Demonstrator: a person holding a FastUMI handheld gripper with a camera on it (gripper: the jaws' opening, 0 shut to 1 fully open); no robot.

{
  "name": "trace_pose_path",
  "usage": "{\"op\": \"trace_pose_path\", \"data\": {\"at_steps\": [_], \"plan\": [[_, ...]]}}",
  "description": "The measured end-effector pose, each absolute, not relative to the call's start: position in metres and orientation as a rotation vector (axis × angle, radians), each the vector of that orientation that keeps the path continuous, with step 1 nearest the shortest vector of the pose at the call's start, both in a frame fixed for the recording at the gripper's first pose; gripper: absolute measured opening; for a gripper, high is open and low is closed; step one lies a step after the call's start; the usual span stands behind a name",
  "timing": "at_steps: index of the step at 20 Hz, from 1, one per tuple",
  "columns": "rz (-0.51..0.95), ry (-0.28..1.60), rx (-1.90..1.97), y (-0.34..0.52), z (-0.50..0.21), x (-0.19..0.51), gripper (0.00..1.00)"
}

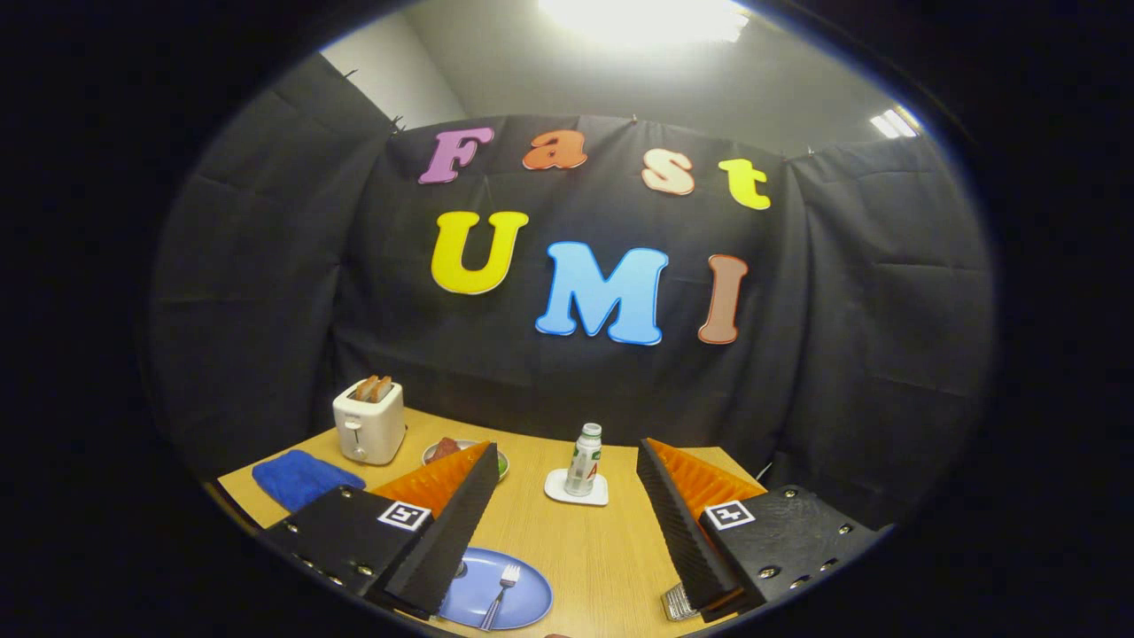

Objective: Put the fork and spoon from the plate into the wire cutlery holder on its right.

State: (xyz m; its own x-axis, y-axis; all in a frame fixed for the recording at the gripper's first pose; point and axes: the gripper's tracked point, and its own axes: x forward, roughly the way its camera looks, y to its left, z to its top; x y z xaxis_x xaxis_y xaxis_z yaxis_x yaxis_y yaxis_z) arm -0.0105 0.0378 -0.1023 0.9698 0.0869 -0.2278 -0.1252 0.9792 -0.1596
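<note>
A blue plate lies on the wooden table low between my fingers, partly hidden by the left finger. A silver fork rests on the plate, tines pointing away from me. The spoon is hidden. A small part of the wire cutlery holder peeks out beside the base of the right finger. My gripper hangs well above the table, open, with nothing between its fingers.
Beyond the fingers a small bottle stands on a white coaster. A white toaster holding toast is at the back left, a blue cloth in front of it, and a bowl of food behind the left finger.
</note>
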Motion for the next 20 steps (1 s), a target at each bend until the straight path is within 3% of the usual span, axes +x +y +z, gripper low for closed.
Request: {"op": "trace_pose_path", "data": {"at_steps": [20], "plan": [[0.214, 0.784, -0.16, 0.074, -0.28, -0.048, 0.97]]}}
